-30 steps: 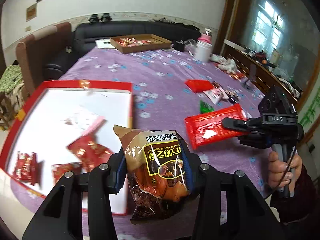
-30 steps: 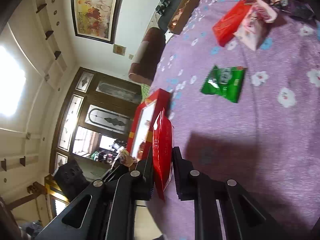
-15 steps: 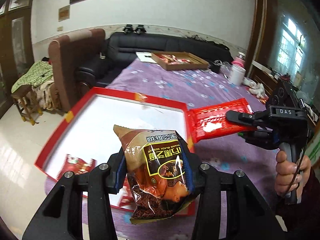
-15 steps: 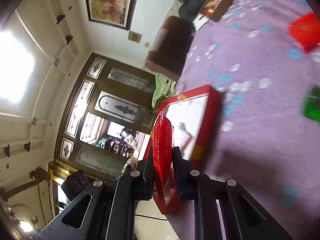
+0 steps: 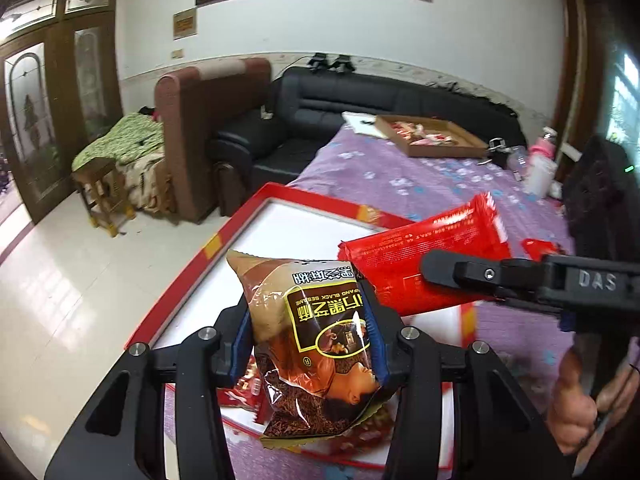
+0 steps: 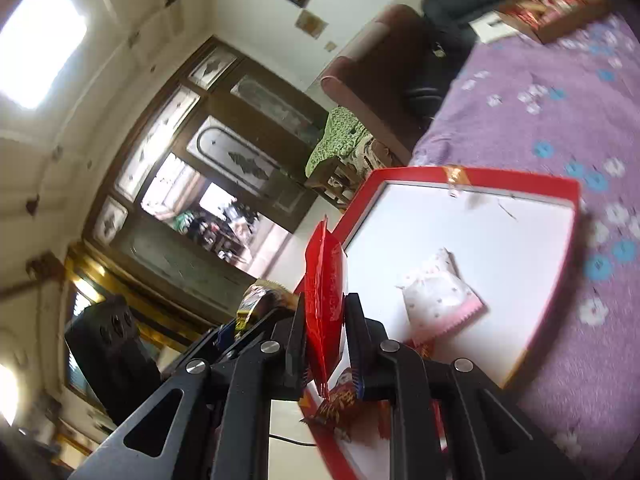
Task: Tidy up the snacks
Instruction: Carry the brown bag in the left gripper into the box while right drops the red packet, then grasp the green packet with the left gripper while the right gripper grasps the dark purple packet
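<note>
While both packets hang above the near end of the red-rimmed tray, the coming move turns on how each one lies over its white floor. The left tool has its jaws part-way apart and pressed on the sides of a brown sesame snack bag, which stands roughly upright between the blue pads, its long axis running up and away from the tool, its lower end over the tray's near edge. The right tool pinches a flat red packet edge-on; its jaws are just beginning to ease apart, yet in the right wrist view the packet sits between them with the pads against it. Seen from the left wrist, that red packet lies long and nearly level, pointing in across the tray from the right, just beside the brown bag's upper corner and a little higher. The tray rests on a bench draped in purple flowered cloth, and already holds a pale pink-edged sachet near its middle and some small red sachets at the near end, below the brown bag. Of the two hands, the right looks nearer to letting go, its packet well inside the rim; the left bag hangs closer to the near rim, so I judge it wants carrying a little further in before release.
</note>
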{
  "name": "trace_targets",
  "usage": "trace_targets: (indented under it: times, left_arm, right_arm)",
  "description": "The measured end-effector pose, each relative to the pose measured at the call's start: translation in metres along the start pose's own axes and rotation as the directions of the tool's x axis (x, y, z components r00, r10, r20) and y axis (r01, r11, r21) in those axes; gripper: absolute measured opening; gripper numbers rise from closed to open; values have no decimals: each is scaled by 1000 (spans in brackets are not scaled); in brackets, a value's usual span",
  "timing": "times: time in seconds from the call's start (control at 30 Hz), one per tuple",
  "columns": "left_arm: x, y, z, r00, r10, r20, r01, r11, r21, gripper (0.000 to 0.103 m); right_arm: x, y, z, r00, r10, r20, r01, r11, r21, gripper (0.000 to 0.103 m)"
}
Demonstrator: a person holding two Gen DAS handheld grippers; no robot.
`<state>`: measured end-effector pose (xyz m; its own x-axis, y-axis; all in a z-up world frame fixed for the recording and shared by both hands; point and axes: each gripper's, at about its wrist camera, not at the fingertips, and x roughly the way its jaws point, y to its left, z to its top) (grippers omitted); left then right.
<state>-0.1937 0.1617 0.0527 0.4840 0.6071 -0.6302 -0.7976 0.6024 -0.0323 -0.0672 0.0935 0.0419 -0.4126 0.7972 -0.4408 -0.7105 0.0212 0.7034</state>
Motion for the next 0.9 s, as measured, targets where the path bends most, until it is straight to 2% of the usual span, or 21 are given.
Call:
trace_targets:
  times: [0.1,0.17,0.2,0.23,0.27,0.3,0.43,0.5,0.7,0.8,0.9]
  left_arm:
    - [10,2,-2,998,47,-30,-48,999,-16,48]
    - [17,4,-2,993,104,-47,-106,994,-33,49]
    - [18,6,-3,992,120,-51,-121,992,-36,51]
    - [18,7,-3,989,138,-52,-140,989,-39,57]
    - [16,7,-2,987,156,-41,-157,987,-40,61]
    - [13,8,-2,986,167,-30,-168,985,-39,67]
    - [-5,1,3,972,225,63,-224,974,-32,74]
    - [-15,-5,4,971,218,97,-217,976,-23,83]
    - [-20,-35,5,982,152,112,-160,985,60,83]
    - [-19,-57,1,992,91,84,-100,989,112,83]
    - [-18,-85,-2,998,27,59,-36,986,166,83]
  right_arm:
    - [9,11,2,994,-106,16,107,990,-95,20]
    - [10,8,4,989,-145,21,146,985,-94,29]
    - [9,6,6,986,-164,34,166,982,-92,40]
    - [2,1,6,981,-185,57,190,978,-86,50]
    - [-5,-4,8,976,-199,88,205,976,-73,54]
    - [-13,-9,9,974,-199,111,206,977,-60,56]
    - [-48,-31,16,957,-215,194,218,976,6,57]
    - [-65,-39,20,945,-233,227,232,972,33,57]
    - [-119,-68,20,915,-280,289,261,960,103,58]
    - [-154,-82,13,888,-325,326,297,945,133,59]
    - [-193,-96,3,840,-397,369,361,918,166,61]
